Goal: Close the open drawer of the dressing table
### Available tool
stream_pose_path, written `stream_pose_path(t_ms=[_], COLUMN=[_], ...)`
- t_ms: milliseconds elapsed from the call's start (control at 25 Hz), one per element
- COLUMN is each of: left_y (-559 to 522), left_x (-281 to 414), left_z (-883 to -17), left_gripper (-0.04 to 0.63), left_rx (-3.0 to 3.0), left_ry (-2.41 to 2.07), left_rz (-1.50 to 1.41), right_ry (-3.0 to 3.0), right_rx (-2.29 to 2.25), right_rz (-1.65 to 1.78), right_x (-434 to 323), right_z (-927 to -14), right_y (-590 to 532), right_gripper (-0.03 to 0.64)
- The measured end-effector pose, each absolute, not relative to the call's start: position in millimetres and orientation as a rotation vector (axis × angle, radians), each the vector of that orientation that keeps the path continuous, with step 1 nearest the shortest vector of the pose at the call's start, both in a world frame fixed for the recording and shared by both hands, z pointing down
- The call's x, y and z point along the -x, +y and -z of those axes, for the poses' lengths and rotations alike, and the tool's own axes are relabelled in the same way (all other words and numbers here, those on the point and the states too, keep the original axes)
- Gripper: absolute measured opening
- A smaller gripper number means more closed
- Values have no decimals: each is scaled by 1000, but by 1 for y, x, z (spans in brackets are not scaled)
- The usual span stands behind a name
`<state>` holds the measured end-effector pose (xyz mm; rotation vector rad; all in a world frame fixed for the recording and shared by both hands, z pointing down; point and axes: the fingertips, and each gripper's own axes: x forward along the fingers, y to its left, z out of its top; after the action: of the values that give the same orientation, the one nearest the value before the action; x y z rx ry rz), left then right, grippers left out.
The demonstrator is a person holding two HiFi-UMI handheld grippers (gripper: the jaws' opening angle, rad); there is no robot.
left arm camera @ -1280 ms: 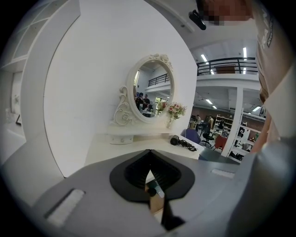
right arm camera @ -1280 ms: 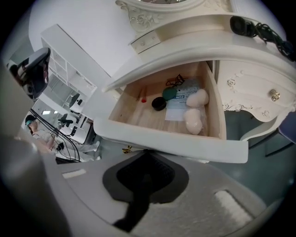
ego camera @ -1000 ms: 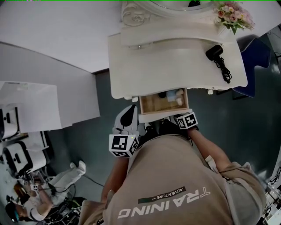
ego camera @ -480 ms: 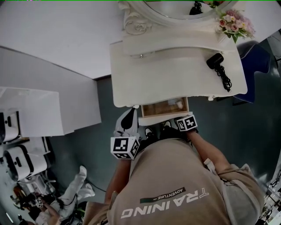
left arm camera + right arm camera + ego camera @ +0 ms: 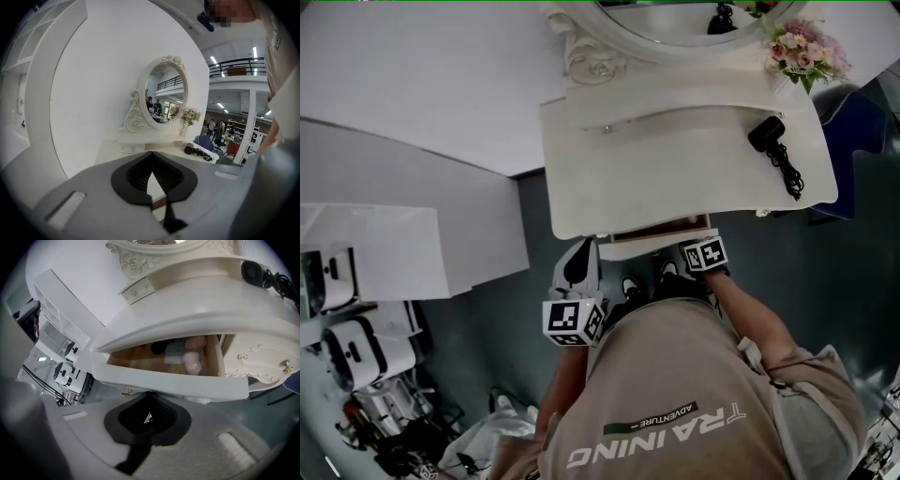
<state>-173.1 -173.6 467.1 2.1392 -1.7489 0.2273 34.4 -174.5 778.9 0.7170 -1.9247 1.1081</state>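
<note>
Where the drawer (image 5: 654,246) sits: under the dressing table (image 5: 675,169) top, sticking out a little, open a crack.
Inside it: pale round things (image 5: 192,361).
Right gripper (image 5: 149,395): jaws pressed together, tips right at the drawer's white front.
Left gripper (image 5: 151,154): jaws pressed together, holding nothing, just left of the drawer.

Head view overhead; gripper views toward dressing table (image 5: 675,159)
</note>
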Motion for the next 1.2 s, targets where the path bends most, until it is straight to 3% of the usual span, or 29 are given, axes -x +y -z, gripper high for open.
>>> stream_pose_path(t_ms=[1200], left_y=[-160], left_x=[175], left_z=[-481], left_gripper=[18], left_rx=[-1962], left_ry=[-1866], left_rz=[-274], right_ry=[-2143], right_rx=[-805], right_rz=[-1030], right_x=[-3], right_z=[-772], right_y=[-256], right_gripper=[3])
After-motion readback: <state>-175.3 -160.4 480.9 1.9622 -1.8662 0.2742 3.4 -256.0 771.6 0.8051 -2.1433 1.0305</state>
